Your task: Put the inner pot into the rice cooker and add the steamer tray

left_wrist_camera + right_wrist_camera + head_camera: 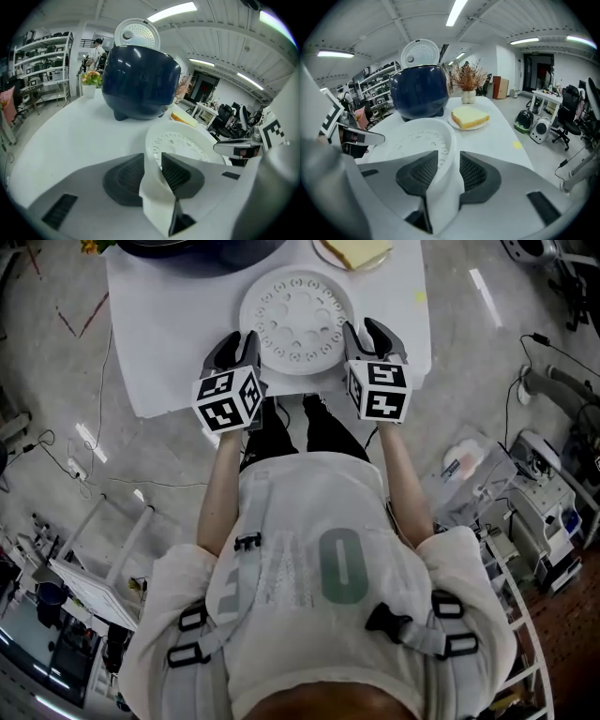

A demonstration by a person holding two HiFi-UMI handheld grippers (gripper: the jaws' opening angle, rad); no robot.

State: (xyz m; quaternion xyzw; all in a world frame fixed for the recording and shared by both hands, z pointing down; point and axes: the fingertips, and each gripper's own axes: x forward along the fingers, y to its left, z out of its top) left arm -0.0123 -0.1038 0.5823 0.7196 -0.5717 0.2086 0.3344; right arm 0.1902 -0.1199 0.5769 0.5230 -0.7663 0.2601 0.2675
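The white perforated steamer tray (298, 320) lies flat on the white table (169, 352), just in front of me. My left gripper (242, 341) is at its left rim. In the left gripper view the rim of the tray (187, 143) fills the gap in my left gripper (153, 164), both pads pressing on it. My right gripper (367, 334) is at the right rim. In the right gripper view my right gripper (449, 164) straddles the wall of the tray (417, 138) with a little slack on the inner side. The dark blue rice cooker (140, 84) stands behind with its lid raised; its inside is hidden.
A plate with a yellow block (469, 117) sits right of the rice cooker (419, 91). A potted flower (90, 79) and a vase of dry twigs (468, 93) stand at the table's far side. The near table edge runs just behind both grippers.
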